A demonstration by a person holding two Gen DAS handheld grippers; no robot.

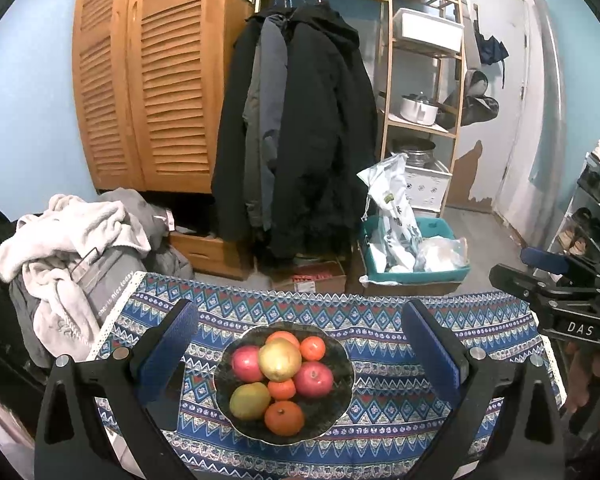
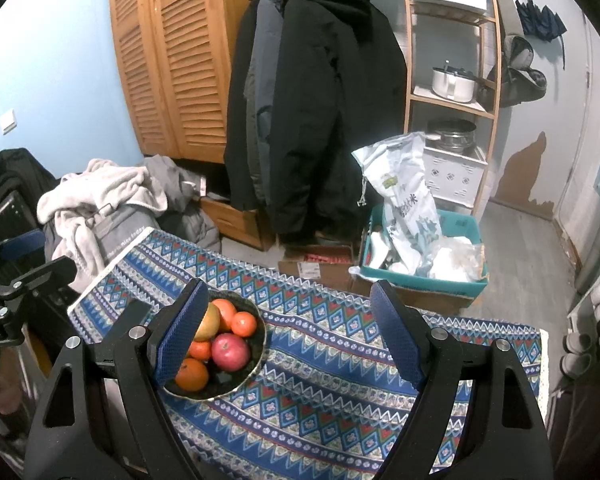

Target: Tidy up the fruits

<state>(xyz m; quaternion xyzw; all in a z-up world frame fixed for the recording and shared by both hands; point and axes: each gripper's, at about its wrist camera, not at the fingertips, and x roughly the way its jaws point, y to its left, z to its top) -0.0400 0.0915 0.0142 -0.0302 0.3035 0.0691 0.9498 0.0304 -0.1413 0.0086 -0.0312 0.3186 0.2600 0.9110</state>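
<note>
A dark plate (image 1: 340,400) of fruit rests on the blue patterned tablecloth (image 1: 380,320). It holds red apples (image 1: 314,379), yellow-green apples (image 1: 280,359) and several oranges (image 1: 284,418). My left gripper (image 1: 300,344) hovers above the plate, open, with the fruit showing between its blue pads. In the right wrist view the same plate (image 2: 256,364) lies at the left, partly hidden by the left pad (image 2: 178,336). My right gripper (image 2: 288,332) is open and holds nothing, over the cloth (image 2: 320,392) to the right of the plate. The right gripper's body (image 1: 560,300) shows at the left view's right edge.
Behind the table hang dark coats (image 1: 296,132) beside a wooden louvred wardrobe (image 1: 152,80). A heap of laundry (image 1: 72,248) lies at the left. A teal box with bags (image 1: 412,248) and a shelf unit (image 1: 424,80) stand at the right. Bare cloth stretches right of the plate.
</note>
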